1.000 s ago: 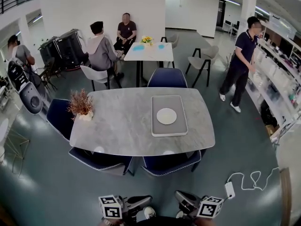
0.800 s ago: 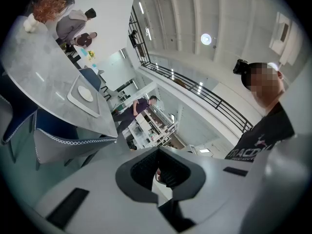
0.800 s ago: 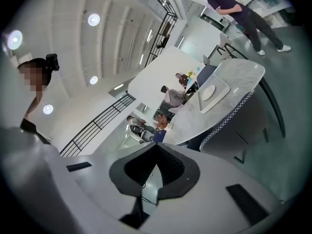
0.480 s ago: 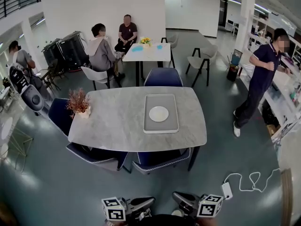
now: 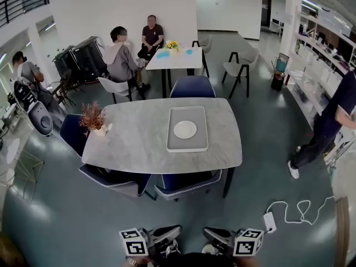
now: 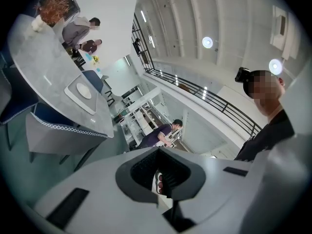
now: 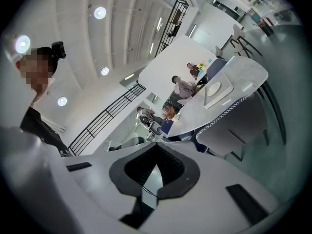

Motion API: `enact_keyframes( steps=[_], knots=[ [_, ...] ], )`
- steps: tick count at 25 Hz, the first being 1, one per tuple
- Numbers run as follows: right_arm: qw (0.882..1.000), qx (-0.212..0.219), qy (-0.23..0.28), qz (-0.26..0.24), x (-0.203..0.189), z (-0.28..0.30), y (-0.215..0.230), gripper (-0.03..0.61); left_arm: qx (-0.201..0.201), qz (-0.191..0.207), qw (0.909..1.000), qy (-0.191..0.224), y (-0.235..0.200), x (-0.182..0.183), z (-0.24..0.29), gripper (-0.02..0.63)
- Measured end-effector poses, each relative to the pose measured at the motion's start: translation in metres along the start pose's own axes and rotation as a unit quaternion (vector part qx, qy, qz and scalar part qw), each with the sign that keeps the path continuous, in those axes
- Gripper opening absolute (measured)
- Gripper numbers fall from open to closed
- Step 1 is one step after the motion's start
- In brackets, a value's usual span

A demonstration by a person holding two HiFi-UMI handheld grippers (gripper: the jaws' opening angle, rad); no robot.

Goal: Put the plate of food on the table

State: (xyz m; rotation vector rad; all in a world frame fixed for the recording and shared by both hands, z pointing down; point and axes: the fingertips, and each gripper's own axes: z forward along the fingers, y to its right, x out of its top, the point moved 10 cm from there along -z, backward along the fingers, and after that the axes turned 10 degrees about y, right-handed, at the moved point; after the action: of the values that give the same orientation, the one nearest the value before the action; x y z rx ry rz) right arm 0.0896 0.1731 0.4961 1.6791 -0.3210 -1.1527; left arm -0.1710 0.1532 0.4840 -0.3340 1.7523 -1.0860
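Observation:
A white plate [image 5: 184,129] lies on a grey tray [image 5: 187,144] on the right half of a long grey marble table [image 5: 139,149], well ahead of me. No food shows on the plate. Both grippers sit at the bottom edge of the head view, far short of the table: left gripper [image 5: 168,234], right gripper [image 5: 214,235]. In the left gripper view the left gripper [image 6: 165,195] has its jaws together and nothing held; table [image 6: 44,72] and plate [image 6: 84,90] show far off. The right gripper [image 7: 146,195] looks the same, with the plate [image 7: 213,87] distant.
Two blue chairs [image 5: 186,183] [image 5: 114,179] are pushed in on the table's near side. A dried plant in a vase [image 5: 93,118] stands at its left end. A person [image 5: 334,121] walks at the right edge. A power strip with white cable [image 5: 271,222] lies on the floor.
The table and tray have drifted a little left and up in the head view. The person at the right has walked nearer, out to the right edge. Both grippers stay low and shut.

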Motion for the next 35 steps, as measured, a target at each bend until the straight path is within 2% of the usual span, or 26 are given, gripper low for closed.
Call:
enact_keyframes(
  steps=[4,26,35],
  knots=[
    [1.0,0.002,0.0,0.003,0.003,-0.011,0.001,0.011,-0.001,-0.025,0.9996,0.012,0.004,-0.01,0.006,0.008],
    [1.0,0.01,-0.004,0.006,0.002,-0.003,0.002,0.011,0.005,-0.014,0.9999,0.002,0.007,0.0,0.005,0.008],
    [1.0,0.01,-0.002,0.006,0.001,-0.009,-0.002,0.011,0.008,-0.022,0.9997,0.006,0.012,-0.003,0.002,0.008]
  ],
)
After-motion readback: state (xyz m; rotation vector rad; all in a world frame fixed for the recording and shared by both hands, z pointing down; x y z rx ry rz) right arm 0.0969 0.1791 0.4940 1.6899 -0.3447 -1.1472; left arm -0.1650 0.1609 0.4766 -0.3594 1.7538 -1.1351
